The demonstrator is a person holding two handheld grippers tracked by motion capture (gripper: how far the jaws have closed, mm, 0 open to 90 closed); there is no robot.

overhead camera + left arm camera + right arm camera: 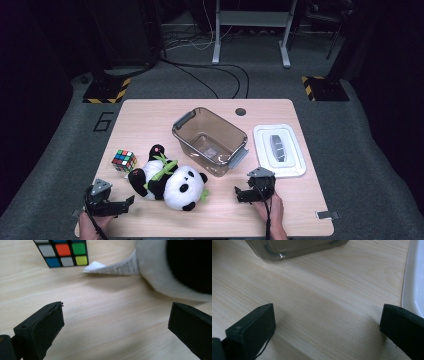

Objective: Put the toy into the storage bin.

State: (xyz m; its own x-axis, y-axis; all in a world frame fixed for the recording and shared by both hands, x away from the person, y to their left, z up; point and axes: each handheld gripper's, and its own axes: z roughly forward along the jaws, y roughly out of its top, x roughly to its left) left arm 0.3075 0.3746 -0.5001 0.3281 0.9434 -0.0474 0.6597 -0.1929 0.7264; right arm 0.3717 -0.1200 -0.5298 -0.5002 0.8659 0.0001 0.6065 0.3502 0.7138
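A black-and-white panda plush (170, 180) holding green bamboo lies on its back at the front left of the wooden table (150, 120). A Rubik's cube (124, 160) sits just to its left. My left gripper (127, 205) rests open by the front left corner, jaws pointing at the panda. In the left gripper view, its open jaws (116, 312) frame bare wood, with the cube (63, 252) ahead and the panda's white fur (155, 270) and paper tag (117, 266) at upper right. My right gripper (239, 195) is open right of the panda, holding nothing.
A clear brownish bin (210, 140) with grey handles stands empty mid-table. Its white lid (279, 150) lies flat to the right. In the right gripper view, the bin's base (294, 247) is ahead and the lid's edge (415, 277) at right. A small metal clip (326, 215) lies near the front right corner.
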